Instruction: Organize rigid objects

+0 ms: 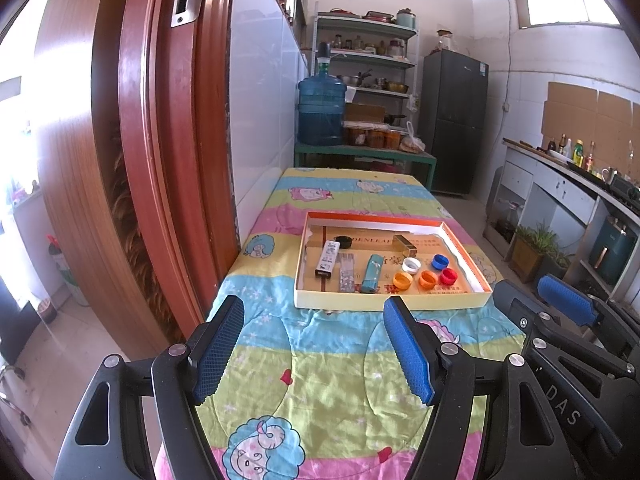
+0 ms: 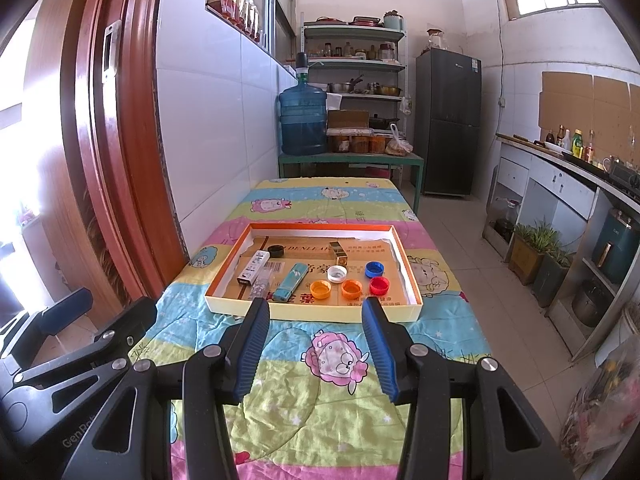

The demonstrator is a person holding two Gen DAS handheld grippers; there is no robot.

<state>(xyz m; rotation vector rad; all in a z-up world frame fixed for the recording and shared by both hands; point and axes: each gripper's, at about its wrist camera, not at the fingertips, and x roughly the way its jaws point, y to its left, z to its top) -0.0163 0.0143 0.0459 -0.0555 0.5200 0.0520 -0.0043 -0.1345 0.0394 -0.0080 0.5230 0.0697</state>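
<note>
With both my left claw (image 1: 316, 346) and right claw (image 2: 318, 346) wide open and empty, I judge the bottle caps (image 2: 351, 288) in the tray (image 2: 312, 312) on the bench light, stiff, slippery, best pinched across their rims.

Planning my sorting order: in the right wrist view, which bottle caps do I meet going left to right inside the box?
black cap → yellow-orange cap → white cap → orange cap → then the blue cap and red cap, too overlapped to order.
</note>
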